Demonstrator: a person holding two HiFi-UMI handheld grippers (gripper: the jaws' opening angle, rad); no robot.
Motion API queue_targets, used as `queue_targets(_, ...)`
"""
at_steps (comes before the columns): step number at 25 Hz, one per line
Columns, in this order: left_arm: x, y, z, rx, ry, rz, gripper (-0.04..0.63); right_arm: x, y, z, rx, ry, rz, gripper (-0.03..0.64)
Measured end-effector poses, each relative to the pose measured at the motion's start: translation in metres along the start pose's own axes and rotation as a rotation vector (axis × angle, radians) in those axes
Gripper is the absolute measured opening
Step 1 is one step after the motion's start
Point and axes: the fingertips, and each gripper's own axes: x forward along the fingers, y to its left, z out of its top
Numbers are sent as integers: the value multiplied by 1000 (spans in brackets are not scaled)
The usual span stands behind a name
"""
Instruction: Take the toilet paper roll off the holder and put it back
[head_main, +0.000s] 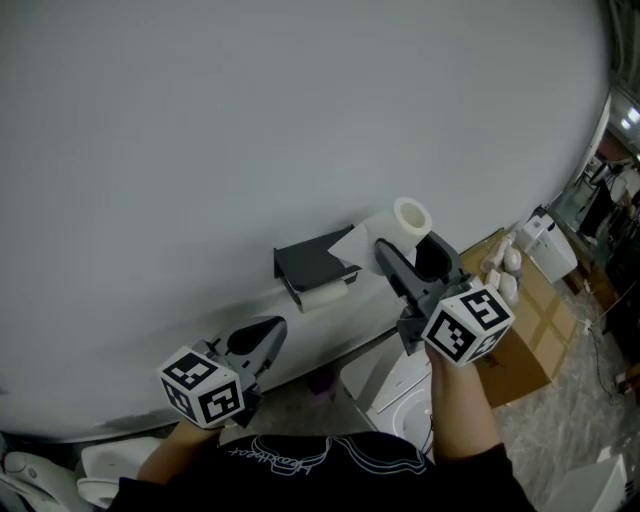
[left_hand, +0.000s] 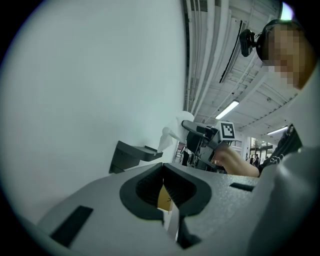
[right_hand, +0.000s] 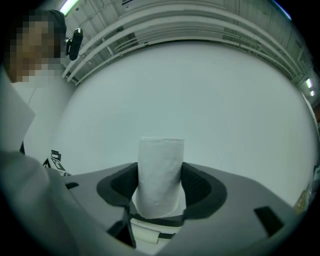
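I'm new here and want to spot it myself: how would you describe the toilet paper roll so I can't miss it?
Start at the big pale wall and find the dark holder fixed to it. Just right of that, the right claw clamps the toilet paper roll, clear of the holder. It is the only white cylinder with a hollow end.

No text is legible; the white script (head_main: 300, 455) on the black shirt (head_main: 330, 492) is unreadable.

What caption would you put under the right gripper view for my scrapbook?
Right tool gripping a white toilet paper roll between its jaws, with a plain pale wall behind.
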Motion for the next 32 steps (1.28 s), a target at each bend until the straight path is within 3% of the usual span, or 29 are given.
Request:
queue_targets(11, -3, -36, -4, 9, 9, -12, 5, -67, 19, 0, 22, -6, -1, 267)
queue_targets(23, 0, -79, -11, 10, 8, -35, 5, -121, 27, -65, 86, 96, -1, 267)
queue_targets(32, 8, -86, -28, -25, 23, -12, 5, -148, 29, -117, 135, 191, 16, 267)
